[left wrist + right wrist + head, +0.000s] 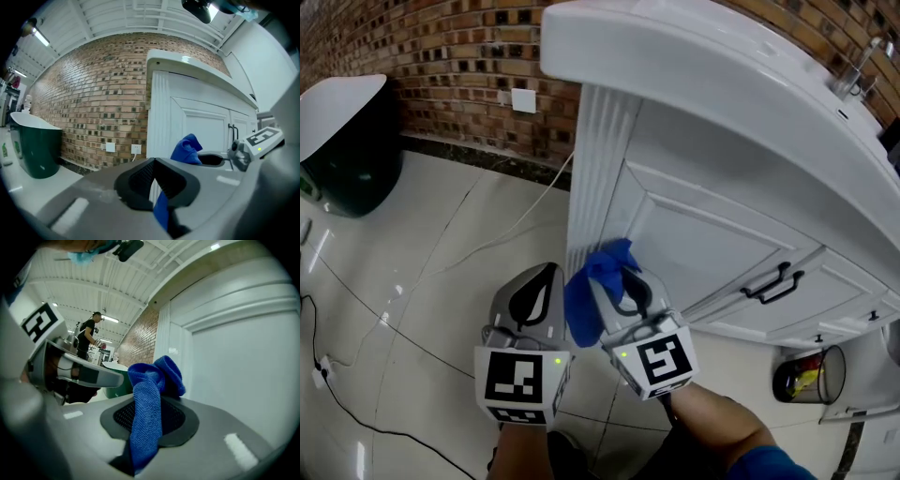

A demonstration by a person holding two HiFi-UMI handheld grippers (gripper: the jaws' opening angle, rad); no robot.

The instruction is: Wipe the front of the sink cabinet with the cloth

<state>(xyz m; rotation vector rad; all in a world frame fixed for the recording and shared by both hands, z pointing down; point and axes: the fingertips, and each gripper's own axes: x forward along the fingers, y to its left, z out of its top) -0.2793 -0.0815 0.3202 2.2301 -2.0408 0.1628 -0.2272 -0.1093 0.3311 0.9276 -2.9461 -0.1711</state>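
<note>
Gripping the cloth [589, 292] in your right gripper [626, 284], you have its jaws closed on the blue fabric. In the right gripper view the cloth runs down the seam between the pads and bunches up over the tips. The bunch sits at the cabinet [712, 234] front, low on the left door, just beside the fluted post [598, 169]. Can't tell whether it touches the panel. The loose end hangs down between your two grippers. Your left gripper [541, 281] is right beside the right one, tips pointed at the post. Its jaws meet at the tips. A strip of blue shows in the slit under the pads, and you can't tell whether it is pinched there or just behind. Black handles [773, 281] sit further right on the doors, and the sink [722, 75] overhangs above. A cable [516, 225] runs across the floor [412, 281] to the brick wall [459, 66], and a green bin [347, 164] stands at the left.
</note>
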